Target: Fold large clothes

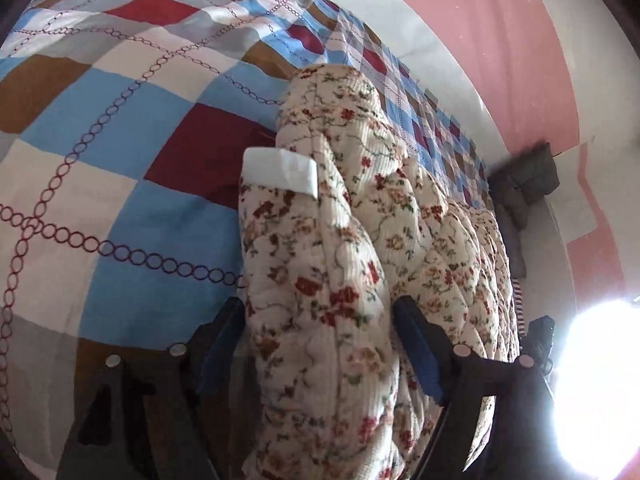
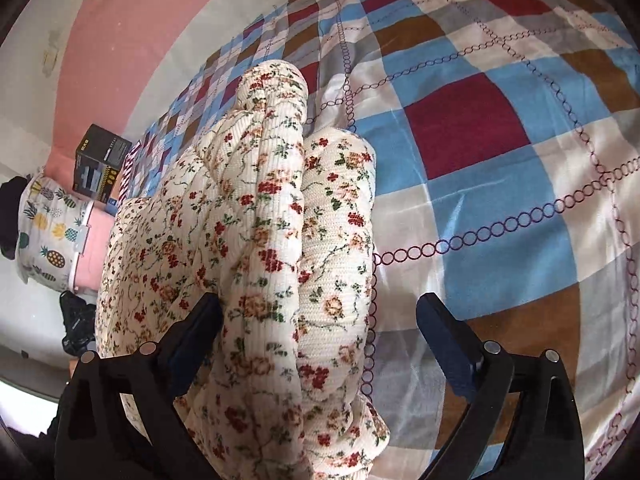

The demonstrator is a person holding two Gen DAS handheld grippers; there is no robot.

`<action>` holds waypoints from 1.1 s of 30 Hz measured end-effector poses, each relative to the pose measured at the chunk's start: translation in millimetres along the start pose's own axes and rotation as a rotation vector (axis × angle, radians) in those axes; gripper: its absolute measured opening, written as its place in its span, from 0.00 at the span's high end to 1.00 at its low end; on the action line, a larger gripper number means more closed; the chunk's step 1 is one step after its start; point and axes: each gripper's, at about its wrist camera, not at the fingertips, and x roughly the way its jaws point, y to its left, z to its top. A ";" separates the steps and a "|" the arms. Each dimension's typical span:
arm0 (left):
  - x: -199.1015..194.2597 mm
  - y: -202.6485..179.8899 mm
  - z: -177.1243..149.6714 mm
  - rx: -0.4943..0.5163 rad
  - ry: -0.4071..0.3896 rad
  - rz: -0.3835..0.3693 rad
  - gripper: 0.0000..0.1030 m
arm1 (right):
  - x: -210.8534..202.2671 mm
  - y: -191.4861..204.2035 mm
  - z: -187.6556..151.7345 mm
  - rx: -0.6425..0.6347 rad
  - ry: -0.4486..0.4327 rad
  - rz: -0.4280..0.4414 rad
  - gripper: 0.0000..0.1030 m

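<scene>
A cream quilted garment with red flowers (image 1: 340, 240) lies bunched on a checked bedsheet (image 1: 120, 168). A white label (image 1: 280, 174) shows on it. My left gripper (image 1: 320, 308) has its jaws spread on either side of a thick fold of the garment, which fills the gap between them. In the right wrist view the same garment (image 2: 260, 220) lies on the sheet (image 2: 500, 200). My right gripper (image 2: 320, 304) is open: the left finger touches the fold, the right finger (image 2: 444, 332) stands clear of it over the sheet.
A pink and white wall (image 1: 480, 40) runs behind the bed. Grey cushions (image 1: 524, 184) sit at the bed's far end. A black box (image 2: 100, 164), a pineapple-print bundle (image 2: 52, 232) and a black object (image 2: 76, 320) lie at the left. Bright glare (image 1: 600, 392) fills the lower right.
</scene>
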 end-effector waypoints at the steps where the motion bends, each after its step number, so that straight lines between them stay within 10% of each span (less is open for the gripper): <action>1: 2.7 1.6 1.3 -0.003 0.013 -0.020 0.23 | 4.0 -2.2 2.2 0.007 0.014 0.026 0.06; 13: 31.6 -7.5 15.5 0.077 0.135 -0.108 0.22 | 40.5 1.5 16.7 -0.031 0.105 0.176 0.16; 17: 36.2 -19.8 16.3 0.117 0.147 -0.078 0.22 | 41.9 13.8 14.8 -0.052 0.106 0.180 0.39; 25: 25.2 -70.7 6.2 0.178 0.115 0.066 0.59 | 28.3 45.2 9.4 -0.094 0.078 0.104 0.59; 33: -17.6 -132.1 2.2 0.242 0.014 0.077 0.66 | -14.1 90.8 8.6 -0.150 0.016 0.084 0.63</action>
